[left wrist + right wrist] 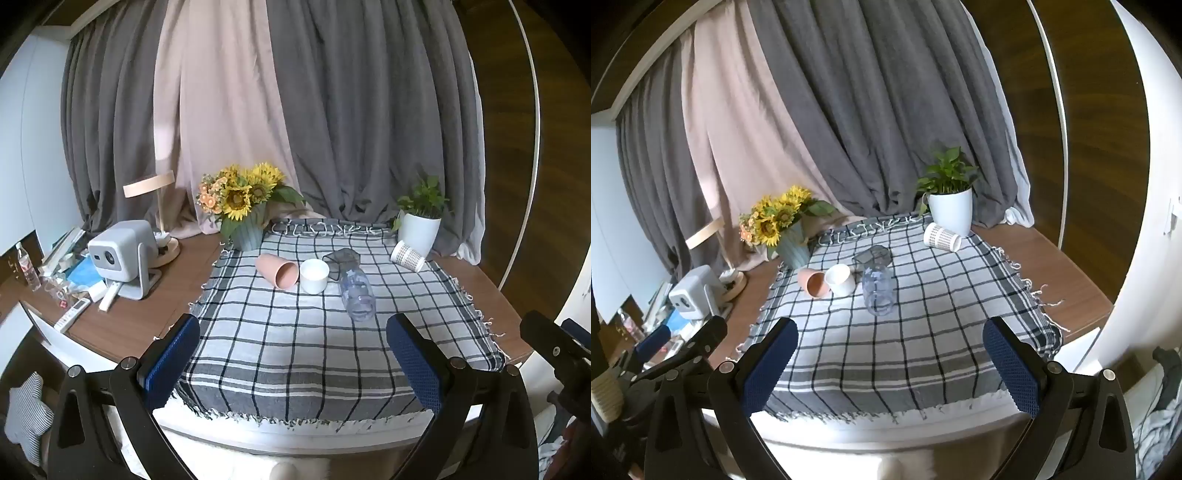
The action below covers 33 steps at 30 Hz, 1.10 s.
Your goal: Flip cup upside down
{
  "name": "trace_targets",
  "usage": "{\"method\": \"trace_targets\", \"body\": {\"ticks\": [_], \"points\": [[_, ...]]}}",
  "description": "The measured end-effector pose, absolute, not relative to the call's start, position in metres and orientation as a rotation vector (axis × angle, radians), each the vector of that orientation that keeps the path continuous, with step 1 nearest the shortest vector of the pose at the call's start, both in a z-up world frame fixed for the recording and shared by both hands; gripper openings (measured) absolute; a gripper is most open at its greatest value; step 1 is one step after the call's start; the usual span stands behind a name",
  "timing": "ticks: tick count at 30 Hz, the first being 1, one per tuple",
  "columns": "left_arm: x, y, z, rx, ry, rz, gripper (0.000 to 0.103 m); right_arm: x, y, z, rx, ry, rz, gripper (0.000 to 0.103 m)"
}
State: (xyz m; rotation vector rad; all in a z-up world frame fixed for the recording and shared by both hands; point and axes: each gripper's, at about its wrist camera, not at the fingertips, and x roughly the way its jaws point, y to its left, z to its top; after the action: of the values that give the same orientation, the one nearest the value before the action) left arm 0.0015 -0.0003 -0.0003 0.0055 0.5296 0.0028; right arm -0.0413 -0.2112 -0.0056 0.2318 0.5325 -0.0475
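**Nothing flipped yet — both grippers parked at the near edge**

From where I sit, the left gripper [293, 365] is spread wide and carrying nothing; the right gripper [890, 365] likewise, blue pads apart, empty.

Well ahead of both finger pairs, on the grey-and-white checked cloth [295, 350]:
- white round cup [314, 275], upright, mouth up. This is my likeliest target, though the task names none.
- pink plastic cup [277, 270] on its side, touching or just beside the white one, left of it.
- clear ribbed plastic cup [356, 293] on its side, mouth toward my fingers.
- dark smoky tumbler [340, 260] behind those; orientation hard to read.
- white patterned cup [407, 256] lying far right, against the white plant pot [419, 230].

Judgement: task at zero. No cup stands mouth-down. Approach, grasp, turn and set-down all remain.
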Motion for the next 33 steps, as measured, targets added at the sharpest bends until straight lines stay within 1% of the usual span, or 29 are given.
{"method": "trace_targets", "body": {"ticks": [33], "points": [[0.0008,-0.0014,-0.0083,0.005,0.528,-0.005,0.103,-0.0422,-0.2129,-0.0075,0.235,0.534,-0.046,0.101]]}}
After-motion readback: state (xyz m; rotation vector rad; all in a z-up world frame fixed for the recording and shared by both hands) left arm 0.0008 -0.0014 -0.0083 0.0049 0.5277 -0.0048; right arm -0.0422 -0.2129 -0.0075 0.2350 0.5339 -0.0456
